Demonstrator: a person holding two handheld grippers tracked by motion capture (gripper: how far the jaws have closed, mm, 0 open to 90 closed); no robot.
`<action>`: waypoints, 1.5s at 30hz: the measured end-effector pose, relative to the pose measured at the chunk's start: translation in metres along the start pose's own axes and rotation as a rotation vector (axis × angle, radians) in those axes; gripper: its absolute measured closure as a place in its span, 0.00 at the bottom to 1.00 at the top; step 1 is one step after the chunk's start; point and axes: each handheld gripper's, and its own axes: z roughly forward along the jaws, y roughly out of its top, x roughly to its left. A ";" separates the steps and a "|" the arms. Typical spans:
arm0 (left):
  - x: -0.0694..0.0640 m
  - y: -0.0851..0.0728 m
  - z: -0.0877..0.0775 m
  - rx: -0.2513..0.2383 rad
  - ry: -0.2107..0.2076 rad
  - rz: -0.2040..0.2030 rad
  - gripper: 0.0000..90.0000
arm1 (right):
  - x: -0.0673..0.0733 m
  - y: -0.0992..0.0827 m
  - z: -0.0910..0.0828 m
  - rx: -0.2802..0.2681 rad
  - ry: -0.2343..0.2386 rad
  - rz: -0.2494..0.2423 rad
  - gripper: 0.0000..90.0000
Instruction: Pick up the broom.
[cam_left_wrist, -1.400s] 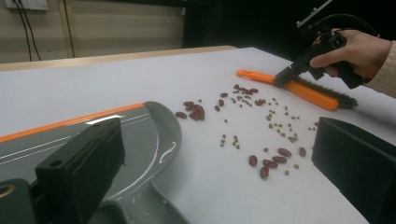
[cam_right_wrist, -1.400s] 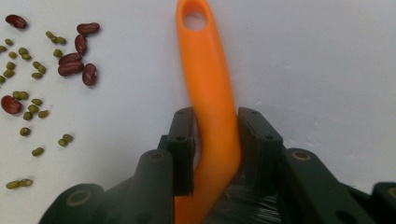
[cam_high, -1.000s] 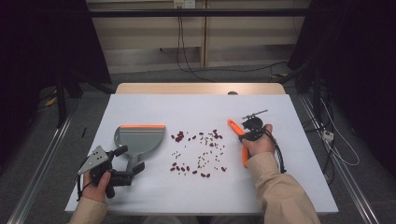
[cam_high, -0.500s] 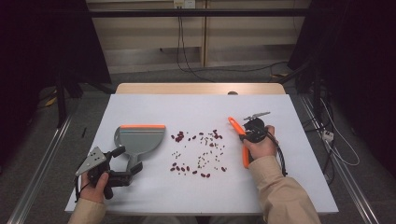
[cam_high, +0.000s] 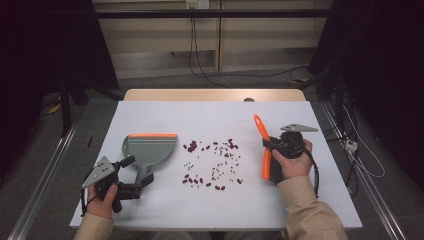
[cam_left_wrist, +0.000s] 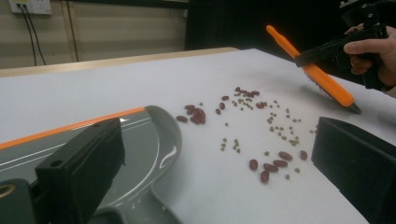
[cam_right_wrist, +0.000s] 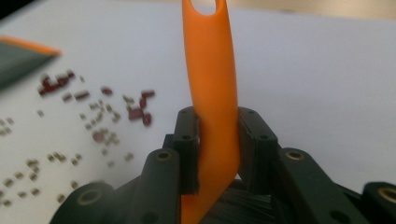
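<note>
An orange brush (cam_high: 260, 131) with dark bristles is clamped by its handle in my right gripper (cam_high: 270, 146), right of the scattered beans (cam_high: 215, 162). In the right gripper view both pads press the orange handle (cam_right_wrist: 210, 60) of my right gripper (cam_right_wrist: 217, 140). The left gripper view shows the brush (cam_left_wrist: 322, 81) slanted, bristle end low near the table. A grey dustpan (cam_high: 147, 147) with an orange lip lies left of the beans. My left gripper (cam_high: 140, 170) stands open, jaws on either side of the dustpan's handle; its jaws (cam_left_wrist: 219, 140) are wide apart above the dustpan (cam_left_wrist: 140, 140).
Red and small greenish beans (cam_left_wrist: 261, 121) spread over the middle of the white table (cam_high: 200, 115). The beans (cam_right_wrist: 84, 121) and the dustpan (cam_right_wrist: 18, 51) lie left of the brush in the right gripper view. Metal rails run along both table sides; cables lie on the floor behind.
My right gripper has carried the brush up and a little to the right, tilting it off the table. The left gripper and dustpan have stayed put.
</note>
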 end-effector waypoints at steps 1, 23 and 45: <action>-0.002 0.002 0.001 -0.005 -0.002 -0.004 0.03 | -0.002 0.000 -0.005 -0.012 0.019 0.013 0.79; -0.051 0.034 0.062 0.005 -0.133 0.072 0.03 | -0.008 0.011 -0.042 -0.274 0.167 0.066 0.80; -0.085 0.053 0.119 0.073 -0.212 0.083 0.13 | 0.054 0.046 -0.017 -0.301 0.300 -0.009 0.80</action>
